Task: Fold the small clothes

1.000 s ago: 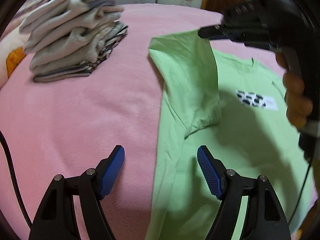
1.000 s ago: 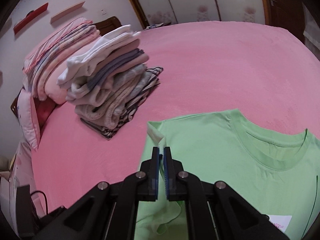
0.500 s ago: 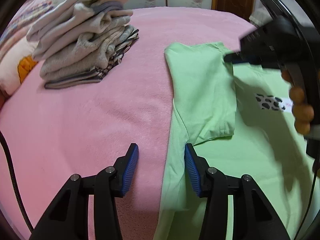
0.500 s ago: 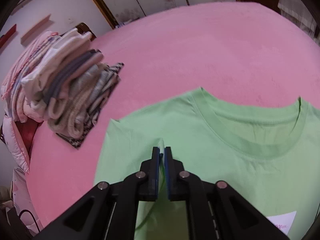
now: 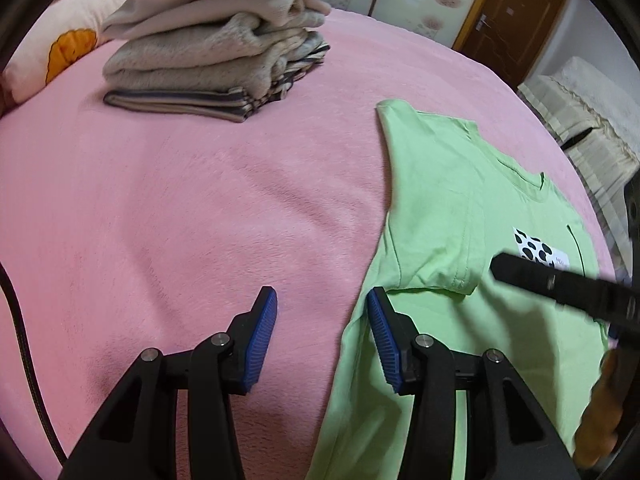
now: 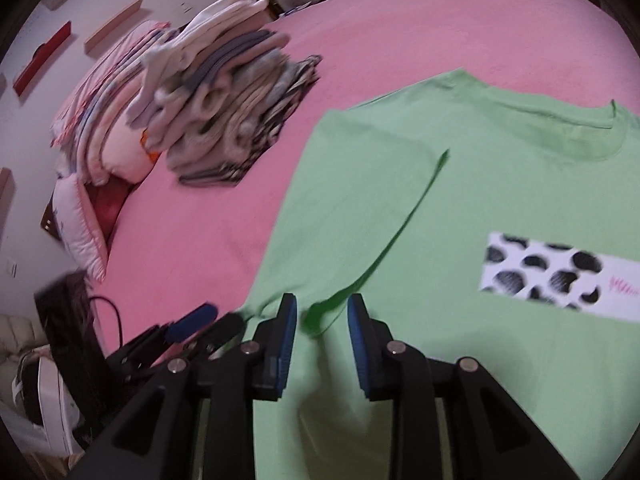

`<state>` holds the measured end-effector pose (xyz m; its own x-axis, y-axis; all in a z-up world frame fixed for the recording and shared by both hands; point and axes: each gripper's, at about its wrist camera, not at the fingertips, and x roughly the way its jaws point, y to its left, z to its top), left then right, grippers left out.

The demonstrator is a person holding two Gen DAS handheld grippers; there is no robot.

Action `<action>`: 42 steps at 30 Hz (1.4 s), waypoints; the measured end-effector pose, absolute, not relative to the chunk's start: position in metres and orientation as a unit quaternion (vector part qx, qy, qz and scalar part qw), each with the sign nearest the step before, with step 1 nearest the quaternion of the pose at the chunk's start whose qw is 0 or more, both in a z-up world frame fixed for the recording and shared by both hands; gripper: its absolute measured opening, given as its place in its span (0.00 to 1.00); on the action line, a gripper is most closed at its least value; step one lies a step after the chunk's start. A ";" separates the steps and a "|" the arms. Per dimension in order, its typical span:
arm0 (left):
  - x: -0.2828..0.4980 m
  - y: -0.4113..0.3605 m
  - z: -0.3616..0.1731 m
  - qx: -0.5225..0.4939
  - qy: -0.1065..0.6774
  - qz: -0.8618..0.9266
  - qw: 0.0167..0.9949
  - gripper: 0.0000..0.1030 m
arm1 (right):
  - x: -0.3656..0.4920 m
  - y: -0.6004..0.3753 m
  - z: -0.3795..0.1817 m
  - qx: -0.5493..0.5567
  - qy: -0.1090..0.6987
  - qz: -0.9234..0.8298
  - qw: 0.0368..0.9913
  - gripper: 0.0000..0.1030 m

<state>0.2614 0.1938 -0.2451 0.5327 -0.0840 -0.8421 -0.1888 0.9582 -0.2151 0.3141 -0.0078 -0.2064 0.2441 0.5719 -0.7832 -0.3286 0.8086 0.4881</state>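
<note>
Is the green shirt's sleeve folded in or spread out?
Folded in: the sleeve lies flat atop the green shirt, hem over its chest.

Matt cloth T-shirt (image 5: 436, 208), fuzzy blanket (image 5: 200, 208)

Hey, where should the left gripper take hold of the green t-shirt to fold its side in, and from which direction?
Grip the green t-shirt at its long side edge, just below the folded-in sleeve. That edge lies flat on the pink blanket, right by the open left gripper, whose inner finger already sits at it. Come in low from the blanket side so one finger can slide under the hem.
</note>
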 end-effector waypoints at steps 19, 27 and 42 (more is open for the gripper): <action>0.260 0.206 -0.249 -0.136 0.487 0.047 0.862 0.45 | 0.299 0.011 -0.217 0.049 0.543 0.277 0.791 0.03; 0.255 0.210 -0.232 -0.136 0.483 0.051 0.863 0.45 | 0.300 -0.009 -0.217 0.082 0.558 0.269 0.781 0.23; 0.280 0.154 -0.246 -0.003 0.506 0.046 0.861 0.45 | 0.327 -0.041 -0.205 0.092 0.533 0.227 0.810 0.24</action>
<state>0.2795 0.1542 -0.2459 0.4828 0.0765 -0.8724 -0.0825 0.9957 0.0417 0.3266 -0.0408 -0.2053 0.3284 0.4669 -0.8211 -0.2699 0.8794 0.3921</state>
